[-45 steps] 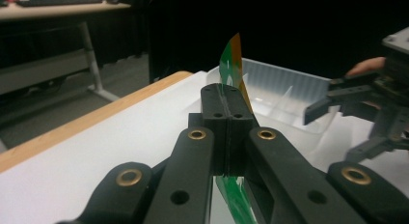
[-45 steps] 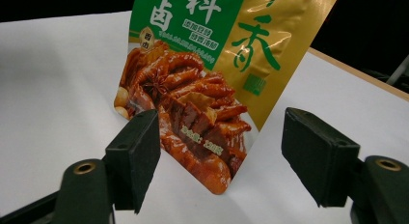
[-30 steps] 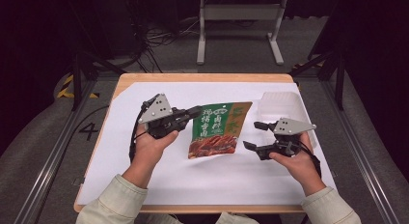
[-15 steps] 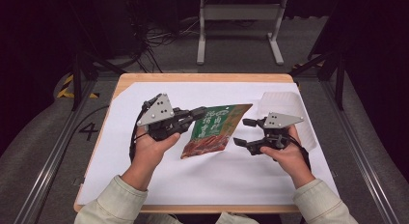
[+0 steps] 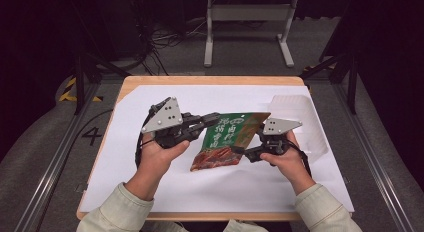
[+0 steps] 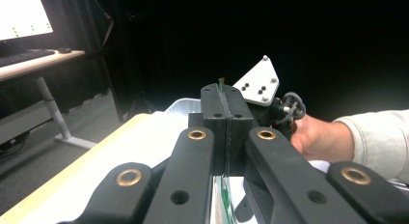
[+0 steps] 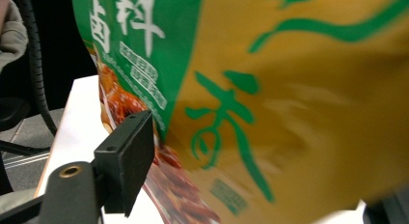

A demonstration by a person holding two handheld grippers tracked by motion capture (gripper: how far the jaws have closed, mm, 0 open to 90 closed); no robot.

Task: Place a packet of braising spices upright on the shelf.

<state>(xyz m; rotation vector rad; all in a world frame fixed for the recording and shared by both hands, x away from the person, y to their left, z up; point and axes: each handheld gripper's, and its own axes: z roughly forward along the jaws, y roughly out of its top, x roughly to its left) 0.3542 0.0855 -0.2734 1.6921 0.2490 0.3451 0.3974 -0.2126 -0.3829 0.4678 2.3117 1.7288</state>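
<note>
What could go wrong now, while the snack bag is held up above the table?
1. The left gripper pinches only a thin edge of the snack bag; the bag might slip out and drop onto the white sheet.
2. The right gripper has just been closing with the bag between its jaws, not yet clamped. It may crease the bag, or miss it.
3. The clear plastic tray stands close behind the right hand; a wide move may knock it.

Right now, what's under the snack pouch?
The snack pouch is held up by the left gripper, shut on its edge. Below it lies white paper covering the table. The right gripper reaches in at its lower right; the paper directly beneath is hidden.
</note>
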